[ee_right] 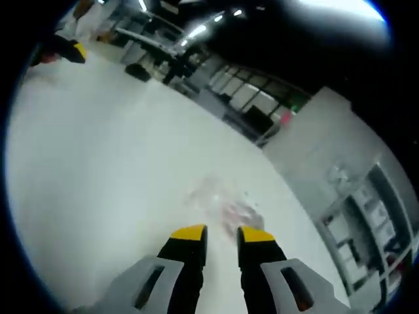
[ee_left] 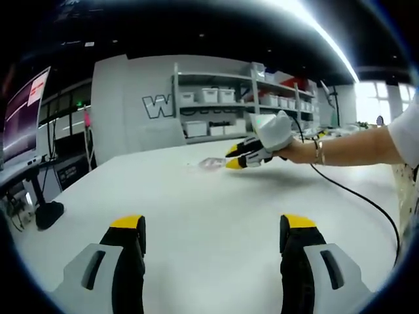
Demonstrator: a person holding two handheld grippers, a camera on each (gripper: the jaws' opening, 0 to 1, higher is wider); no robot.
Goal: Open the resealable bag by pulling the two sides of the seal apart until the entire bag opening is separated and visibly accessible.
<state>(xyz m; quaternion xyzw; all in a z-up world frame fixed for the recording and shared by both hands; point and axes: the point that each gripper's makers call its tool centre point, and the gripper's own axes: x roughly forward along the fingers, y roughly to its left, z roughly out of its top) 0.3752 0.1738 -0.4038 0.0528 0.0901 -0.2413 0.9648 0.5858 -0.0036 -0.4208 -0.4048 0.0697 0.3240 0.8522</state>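
A clear resealable bag [ee_right: 222,203] lies flat on the white table [ee_right: 98,163], blurred and hard to make out. My right gripper [ee_right: 222,233] points down at it, its yellow-tipped jaws a narrow gap apart, and the bag's near edge sits just ahead of the tips. Whether the tips touch the bag I cannot tell. In the left gripper view the bag [ee_left: 211,163] is far across the table, with the right gripper [ee_left: 234,157] beside it in a person's hand. My left gripper [ee_left: 213,226] hovers low over bare table, open wide and holding nothing.
A black cable [ee_left: 357,196] trails from the right gripper across the table toward the right edge. Shelves with white bins [ee_left: 216,104] stand behind the table [ee_left: 196,209]. A monitor [ee_left: 26,111] sits at the far left. The left gripper [ee_right: 65,49] shows at the table's far end.
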